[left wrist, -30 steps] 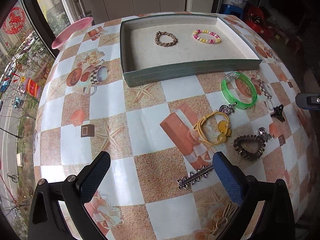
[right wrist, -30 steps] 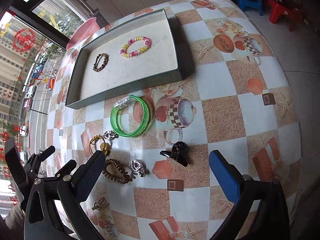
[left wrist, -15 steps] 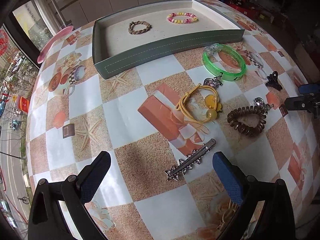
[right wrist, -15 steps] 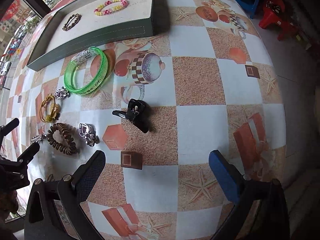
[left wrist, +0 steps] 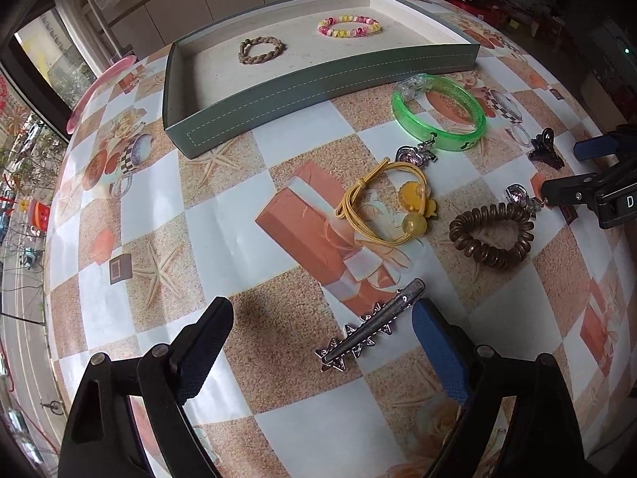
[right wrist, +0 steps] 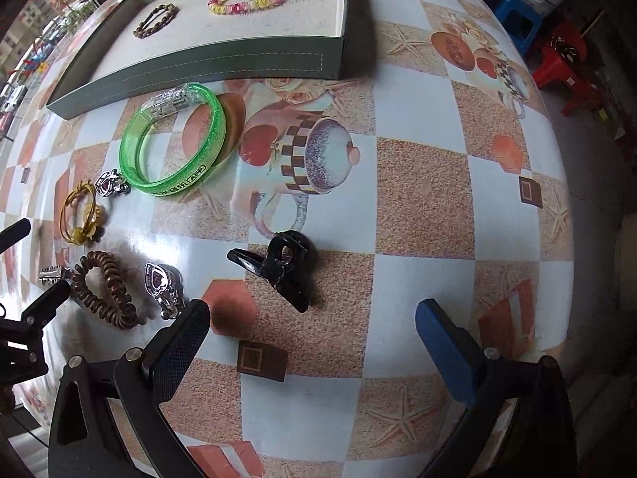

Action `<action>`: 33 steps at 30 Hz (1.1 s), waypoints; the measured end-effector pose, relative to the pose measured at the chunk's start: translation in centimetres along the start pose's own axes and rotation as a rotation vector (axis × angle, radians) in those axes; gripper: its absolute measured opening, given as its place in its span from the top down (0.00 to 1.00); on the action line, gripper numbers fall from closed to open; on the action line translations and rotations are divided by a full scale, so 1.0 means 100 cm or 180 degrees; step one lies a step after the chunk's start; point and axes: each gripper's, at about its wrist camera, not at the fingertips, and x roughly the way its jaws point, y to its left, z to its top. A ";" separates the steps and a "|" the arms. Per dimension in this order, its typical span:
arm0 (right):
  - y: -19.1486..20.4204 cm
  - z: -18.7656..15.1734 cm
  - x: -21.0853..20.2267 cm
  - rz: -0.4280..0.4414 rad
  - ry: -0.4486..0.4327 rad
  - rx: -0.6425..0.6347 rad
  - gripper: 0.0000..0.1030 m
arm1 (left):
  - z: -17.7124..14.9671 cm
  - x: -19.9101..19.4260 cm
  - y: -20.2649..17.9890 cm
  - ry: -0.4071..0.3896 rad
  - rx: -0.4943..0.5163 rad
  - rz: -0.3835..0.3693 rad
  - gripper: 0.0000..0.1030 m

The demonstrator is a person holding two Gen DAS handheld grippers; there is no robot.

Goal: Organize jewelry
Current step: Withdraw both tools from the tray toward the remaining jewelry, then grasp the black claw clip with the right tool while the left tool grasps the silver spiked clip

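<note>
A grey-green tray point(left wrist: 318, 83) point(right wrist: 223, 63) holds a brown braided bracelet point(left wrist: 260, 49) and a pink-yellow bead bracelet point(left wrist: 349, 26). On the table in front lie a green bangle point(left wrist: 438, 113) point(right wrist: 175, 147), a yellow hair tie point(left wrist: 388, 203), a brown coil hair tie point(left wrist: 491, 235) point(right wrist: 105, 288), a silver star hair clip point(left wrist: 372, 324), two heart charms point(right wrist: 161, 283) point(right wrist: 109, 183) and a black claw clip point(right wrist: 280, 265) point(left wrist: 545, 147). My left gripper point(left wrist: 322, 342) is open, low over the star clip. My right gripper point(right wrist: 312, 348) is open, just short of the claw clip.
The round table has a checked cloth point(left wrist: 167, 207) with printed cups and starfish. A pink plate point(left wrist: 95, 95) lies at its far left edge. Red and blue stools point(right wrist: 557, 59) stand on the floor beyond the table's right edge.
Both grippers have moved down and closer to the table. The star clip now lies between the left fingers, and the claw clip sits nearer the right gripper. No item has moved.
</note>
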 end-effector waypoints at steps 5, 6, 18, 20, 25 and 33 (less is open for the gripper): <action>0.012 0.012 0.007 -0.0008 -0.0021 -0.0069 0.06 | 0.002 -0.001 -0.002 -0.0003 -0.0021 -0.0083 0.08; 0.013 0.014 0.007 -0.0005 -0.0030 -0.0084 0.08 | 0.002 -0.001 -0.003 -0.0001 -0.0021 -0.0107 0.09; 0.042 0.036 -0.011 0.0030 -0.0083 -0.0250 0.51 | 0.005 -0.008 -0.016 -0.0030 0.0123 -0.0316 0.69; 0.045 0.037 -0.014 0.0011 -0.0109 -0.0222 0.61 | 0.006 -0.008 -0.014 -0.0020 0.0084 -0.0342 0.74; 0.038 0.034 -0.018 0.0098 -0.0115 -0.0029 0.62 | 0.005 -0.011 0.002 -0.0001 -0.0240 -0.0506 0.78; 0.009 0.033 -0.033 0.0455 -0.0140 0.0443 0.62 | 0.008 -0.030 0.025 -0.0116 -0.0652 -0.0678 0.78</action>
